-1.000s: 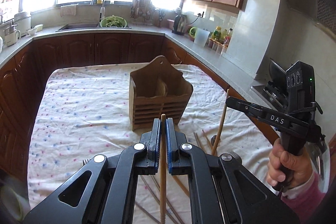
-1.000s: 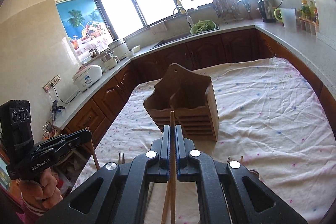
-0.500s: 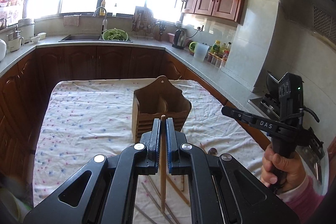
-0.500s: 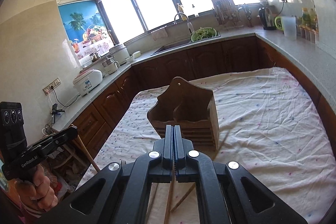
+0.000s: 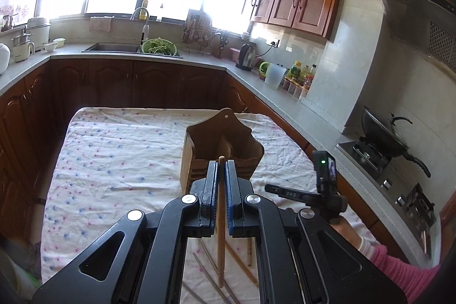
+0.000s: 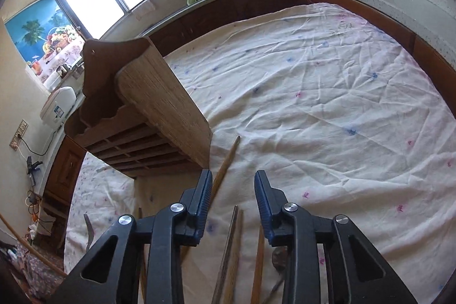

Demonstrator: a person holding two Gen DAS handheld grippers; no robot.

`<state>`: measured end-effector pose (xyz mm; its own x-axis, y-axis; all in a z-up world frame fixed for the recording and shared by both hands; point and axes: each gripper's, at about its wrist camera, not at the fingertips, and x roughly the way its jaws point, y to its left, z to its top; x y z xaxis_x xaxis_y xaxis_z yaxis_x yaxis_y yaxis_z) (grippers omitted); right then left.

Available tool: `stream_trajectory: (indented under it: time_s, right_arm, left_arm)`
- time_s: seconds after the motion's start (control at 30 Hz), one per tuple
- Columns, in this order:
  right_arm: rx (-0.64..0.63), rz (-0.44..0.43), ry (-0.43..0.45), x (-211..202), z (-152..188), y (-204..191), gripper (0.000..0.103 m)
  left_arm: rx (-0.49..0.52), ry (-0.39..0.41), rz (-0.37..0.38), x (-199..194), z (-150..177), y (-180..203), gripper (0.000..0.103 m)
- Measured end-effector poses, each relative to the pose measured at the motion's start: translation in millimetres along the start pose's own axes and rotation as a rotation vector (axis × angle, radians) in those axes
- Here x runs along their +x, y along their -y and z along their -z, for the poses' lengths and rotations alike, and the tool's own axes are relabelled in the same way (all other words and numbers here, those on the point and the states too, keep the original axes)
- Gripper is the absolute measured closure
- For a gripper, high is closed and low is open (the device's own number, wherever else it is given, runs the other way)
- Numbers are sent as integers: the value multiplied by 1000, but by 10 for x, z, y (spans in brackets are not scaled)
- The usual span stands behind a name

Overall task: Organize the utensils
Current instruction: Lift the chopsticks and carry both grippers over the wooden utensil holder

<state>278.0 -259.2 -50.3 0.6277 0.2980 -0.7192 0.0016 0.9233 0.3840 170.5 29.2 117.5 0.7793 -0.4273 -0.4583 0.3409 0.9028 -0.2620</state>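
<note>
In the left wrist view my left gripper is shut on a wooden chopstick that stands upright between its pads. It hovers short of the wooden utensil holder on the cloth. My right gripper sits low to the right, held by a hand. In the right wrist view the right gripper hangs just above the cloth beside the holder. Its jaws are opening and nothing is between the pads. One chopstick lies on the cloth by its left finger.
Several more chopsticks and a fork lie on the flowered tablecloth near the front edge. Counters with a sink, a kettle and a stove with a wok surround the table.
The right gripper has dropped to the cloth beside the holder and its jaws have parted; the chopstick it held is out of its grip. The left gripper keeps its chopstick.
</note>
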Motion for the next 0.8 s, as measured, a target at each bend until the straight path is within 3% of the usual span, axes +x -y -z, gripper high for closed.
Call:
stream_trajectory:
  time_s: [0.3,0.43,0.57,0.8]
  right_arm:
    - [-18,67,-57,570,-226,-68,84]
    - [-131,138,-75,599,-205,-224,93]
    - [-134,120,-70,472,-142,-191,98]
    - [-58,-21,61,-253,-85,-227,98]
  left_arm:
    - [-15,-8,12,57,-24,-61,99]
    - [-15,-5,14,62,-27,-66,99]
    - [-14,-2,18,68,-42,-57,99]
    - [-10,22,19,-35,-82,-29,99]
